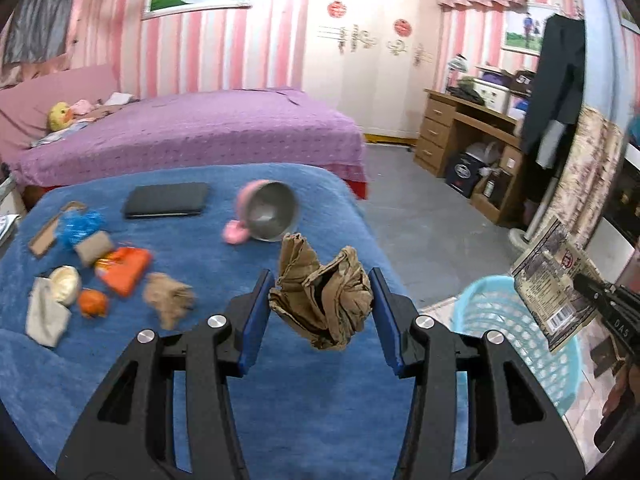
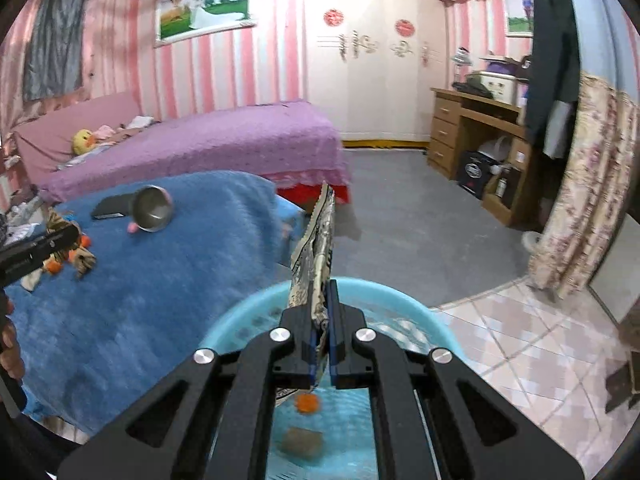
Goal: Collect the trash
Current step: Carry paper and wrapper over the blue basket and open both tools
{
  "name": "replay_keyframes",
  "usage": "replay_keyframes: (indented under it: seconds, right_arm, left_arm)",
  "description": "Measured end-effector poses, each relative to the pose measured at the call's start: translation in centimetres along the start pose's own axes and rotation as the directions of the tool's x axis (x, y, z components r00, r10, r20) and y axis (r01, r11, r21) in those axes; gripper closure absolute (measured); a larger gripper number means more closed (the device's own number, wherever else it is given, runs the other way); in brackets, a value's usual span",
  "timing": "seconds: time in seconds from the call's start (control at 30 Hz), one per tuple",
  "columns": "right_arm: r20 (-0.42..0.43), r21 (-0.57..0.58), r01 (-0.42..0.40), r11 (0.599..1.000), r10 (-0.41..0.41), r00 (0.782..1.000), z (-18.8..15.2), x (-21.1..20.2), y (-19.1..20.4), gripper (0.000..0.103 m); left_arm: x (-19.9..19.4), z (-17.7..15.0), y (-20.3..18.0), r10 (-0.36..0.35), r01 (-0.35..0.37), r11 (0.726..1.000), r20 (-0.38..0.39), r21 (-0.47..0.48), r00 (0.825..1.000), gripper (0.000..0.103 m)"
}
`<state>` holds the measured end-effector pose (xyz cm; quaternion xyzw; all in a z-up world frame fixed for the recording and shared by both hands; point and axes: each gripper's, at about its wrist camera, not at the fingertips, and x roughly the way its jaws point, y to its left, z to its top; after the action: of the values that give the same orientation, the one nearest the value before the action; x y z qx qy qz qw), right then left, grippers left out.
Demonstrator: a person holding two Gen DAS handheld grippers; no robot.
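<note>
Black arms of the left hand-held gripper (image 1: pixel 320 300) fill the near view, its blue pads pressed against both sides of a crumpled brown paper (image 1: pixel 322 300) held above the blue blanket (image 1: pixel 224 264). Farther back on the blanket lie more scraps: an orange wrapper (image 1: pixel 124 270), another brown paper wad (image 1: pixel 170 300), a blue plastic scrap (image 1: pixel 80 226), a cardboard strip (image 1: pixel 44 236), a small orange piece (image 1: pixel 93 303), a cream lid (image 1: pixel 65 284) and a grey cloth (image 1: pixel 46 318). A dark case (image 1: pixel 166 205) and a tipped metal bowl (image 1: pixel 270 210) with a pink outside sit beyond them. The right hand-held gripper (image 2: pixel 320 312) is clenched on a printed flat packet (image 2: pixel 318 248), above the light blue basket (image 2: pixel 248 320) that stands on the floor beside the blanket. Inside the basket lie an orange bit (image 2: pixel 307 403) and a blurred brownish lump (image 2: pixel 301 442).
</note>
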<state>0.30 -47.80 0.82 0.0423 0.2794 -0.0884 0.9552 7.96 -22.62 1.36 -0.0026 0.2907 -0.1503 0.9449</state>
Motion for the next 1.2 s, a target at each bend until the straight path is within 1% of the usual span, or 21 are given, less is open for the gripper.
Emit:
replay_keyframes:
  seconds: [0.13,0.23,0.4,0.53,0.6,0.67,0.7,0.73,0.77,0.83,0.97,1.0,1.1,1.2]
  right_arm:
    - [-0.015,0.031,0.034,0.999,-0.033,0.999,-1.6,-0.2,-3.3,0.099]
    - [-0.027,0.037,0.053,0.998,-0.052,0.998,-2.7,0.1,-4.8,0.099]
    - [-0.037,0.043,0.09,0.995,-0.089,0.995,-3.7,0.2,-7.0,0.099]
    - [-0.025,0.103,0.094,0.99,-0.092,0.995,-4.2,-0.2,-9.0,0.099]
    - [-0.029,0.097,0.099,0.99,-0.097,0.995,-4.3,-0.1,-9.0,0.099]
    - [-0.034,0.083,0.107,0.991,-0.105,0.994,-4.5,0.1,-9.0,0.099]
    - [-0.035,0.085,0.108,0.991,-0.105,0.994,-4.6,0.2,-9.1,0.099]
    - [-0.034,0.092,0.105,0.99,-0.102,0.994,-4.7,0.3,-9.1,0.099]
    - [-0.033,0.098,0.102,0.99,-0.099,0.995,-4.7,0.3,-9.1,0.099]
    - [-0.036,0.1,0.097,0.99,-0.094,0.995,-4.8,0.5,-8.9,0.099]
    - [-0.04,0.083,0.099,0.992,-0.096,0.995,-5.1,0.6,-8.1,0.099]
    - [-0.04,0.08,0.101,0.992,-0.098,0.994,-5.2,0.6,-8.0,0.099]
    - [-0.04,0.081,0.104,0.991,-0.101,0.994,-5.2,0.7,-7.7,0.099]
    - [-0.038,0.077,0.097,0.992,-0.095,0.995,-5.0,1.1,-7.0,0.098]
  left_arm:
    - [1.6,-1.3,-4.2,-0.048,0.049,0.998,-0.037,0.031,0.998,0.056]
    - [3.1,-2.7,-7.5,-0.078,0.082,0.995,-0.078,0.057,0.994,0.056]
    - [5.0,-4.4,-12.8,-0.164,0.176,0.98,-0.128,0.09,0.978,0.056]
    - [6.5,-5.3,-15.5,-0.175,0.194,0.974,-0.153,0.12,0.973,0.056]
    - [6.9,-5.2,-16.6,-0.179,0.2,0.97,-0.15,0.138,0.972,0.056]
    - [7.0,-5.1,-17.5,-0.176,0.197,0.968,-0.141,0.157,0.974,0.051]
    - [7.1,-5.1,-17.8,-0.179,0.202,0.965,-0.145,0.169,0.973,0.046]
    - [7.0,-5.0,-18.0,-0.178,0.204,0.962,-0.152,0.182,0.972,0.031]
    - [6.8,-4.9,-17.8,-0.171,0.197,0.962,-0.144,0.188,0.975,0.02]
    - [6.0,-4.6,-17.3,-0.14,0.157,0.966,-0.094,0.206,0.986,0.012]
    - [5.5,-3.2,-15.3,-0.127,0.142,0.969,-0.085,0.2,0.988,0.006]
    - [5.3,-2.9,-14.4,-0.115,0.128,0.972,-0.073,0.197,0.991,0.006]
    - [4.9,-1.9,-11.9,-0.078,0.084,0.977,-0.042,0.198,0.996,0.006]
    - [4.6,-1.1,-9.6,-0.059,0.064,0.983,-0.037,0.17,0.998,0.006]
